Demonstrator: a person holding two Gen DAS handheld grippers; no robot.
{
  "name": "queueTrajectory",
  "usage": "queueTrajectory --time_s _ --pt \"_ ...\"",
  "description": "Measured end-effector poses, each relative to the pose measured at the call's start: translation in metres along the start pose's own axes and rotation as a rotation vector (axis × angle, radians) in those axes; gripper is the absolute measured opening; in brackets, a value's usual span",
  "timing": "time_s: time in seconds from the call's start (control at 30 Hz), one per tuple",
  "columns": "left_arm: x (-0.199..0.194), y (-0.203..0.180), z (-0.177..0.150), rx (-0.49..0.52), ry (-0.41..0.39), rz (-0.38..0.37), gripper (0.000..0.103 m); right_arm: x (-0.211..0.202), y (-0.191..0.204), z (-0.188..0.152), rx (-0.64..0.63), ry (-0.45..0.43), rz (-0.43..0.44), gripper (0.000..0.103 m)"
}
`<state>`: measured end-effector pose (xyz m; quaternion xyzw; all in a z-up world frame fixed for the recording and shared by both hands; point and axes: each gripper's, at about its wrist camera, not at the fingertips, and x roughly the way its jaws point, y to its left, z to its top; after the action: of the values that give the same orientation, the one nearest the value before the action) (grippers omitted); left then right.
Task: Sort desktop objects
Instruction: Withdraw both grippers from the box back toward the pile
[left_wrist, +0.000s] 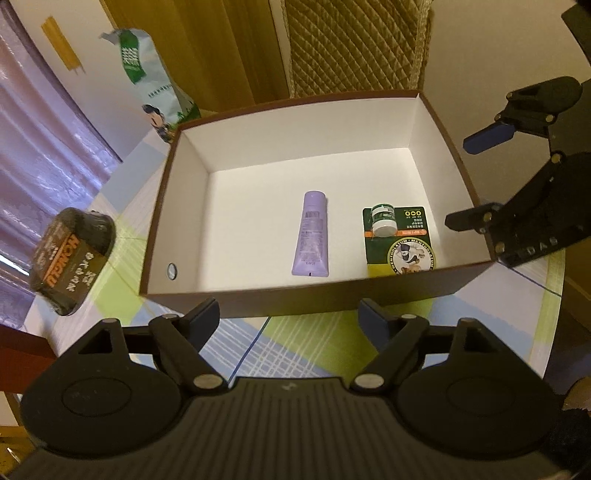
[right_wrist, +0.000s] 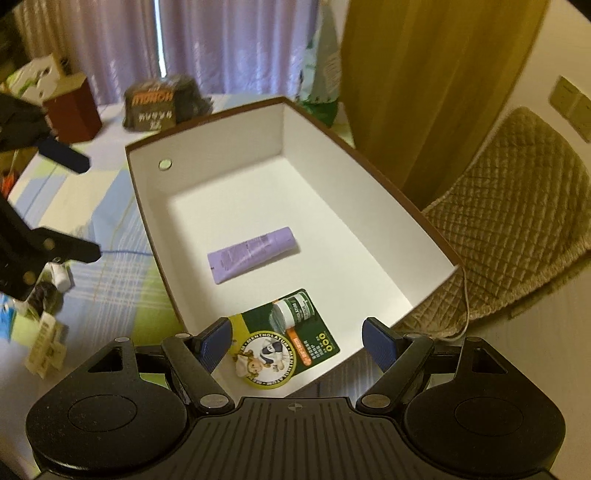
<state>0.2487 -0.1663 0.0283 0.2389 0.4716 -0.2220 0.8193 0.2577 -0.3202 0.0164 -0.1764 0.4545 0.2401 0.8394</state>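
- Box (left_wrist: 192, 173): brown outside, white inside, open top, sitting on a checked tablecloth (left_wrist: 258, 343) of blue, green and white. A small round hole shows in 1 short wall.
- Inside the box, 2 items lie flat on the floor, apart from each other.
- Purple tube (left_wrist: 311, 233): lying near the middle of the box floor, printed side up, touching no wall.
- Green blister card (left_wrist: 400, 243) with a small white jar sealed on it: lying beside the tube, close to the box's near wall in the left wrist view; in the right wrist view it (right_wrist: 291, 338) sits in the corner closest to the camera.
- Left gripper (left_wrist: 289, 320): jaws spread wide, nothing between them, hanging just outside the box's near long wall over the tablecloth.
- Right gripper (right_wrist: 297, 341): jaws also spread wide and empty, poised above the box's corner, over the green card. It shows at the box's right end in the left wrist view (left_wrist: 476, 181).
- Dark wrapped packet (left_wrist: 72, 258) with orange lettering: on the table outside the box, off its short end with the hole.
- Green-and-white bag (left_wrist: 147, 77): standing behind the box.
- Quilted tan cushion (right_wrist: 517, 221): just beyond the box's far side in the right wrist view.
- Small loose clutter lies at the table edge, too blurred to identify.
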Motion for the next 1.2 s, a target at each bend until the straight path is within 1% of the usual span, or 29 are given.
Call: queueTrajectory --time_s 0.23,0.57,0.7,0.83,0.97,1.07,1.2 --pt "-0.025 0.000 -0.029 -0.040 -0.033 -0.001 0.085 -0.020 0.007 -0.011 0.064 -0.048 0.001 0.080" --pt "-0.051 0.000 -0.068 -0.075 -0.052 0.015 0.086 -0.046 0.031 -0.019 0.085 -0.118 0.017 0.080" --pt "-0.062 0.002 -0.085 -0.106 -0.071 0.022 0.088 -0.054 0.045 -0.024 0.094 -0.144 0.042 0.080" --pt "-0.072 0.006 -0.105 -0.140 -0.086 0.042 0.089 -0.056 0.060 -0.031 0.109 -0.157 0.073 0.080" --pt "-0.081 0.014 -0.133 -0.201 -0.088 0.053 0.089 -0.055 0.075 -0.040 0.120 -0.162 0.111 0.080" --pt "-0.086 0.022 -0.157 -0.257 -0.088 0.085 0.089 -0.049 0.087 -0.046 0.127 -0.143 0.135 0.080" --pt "-0.087 0.034 -0.198 -0.358 -0.058 0.104 0.089 -0.038 0.104 -0.056 0.145 -0.107 0.183 0.080"
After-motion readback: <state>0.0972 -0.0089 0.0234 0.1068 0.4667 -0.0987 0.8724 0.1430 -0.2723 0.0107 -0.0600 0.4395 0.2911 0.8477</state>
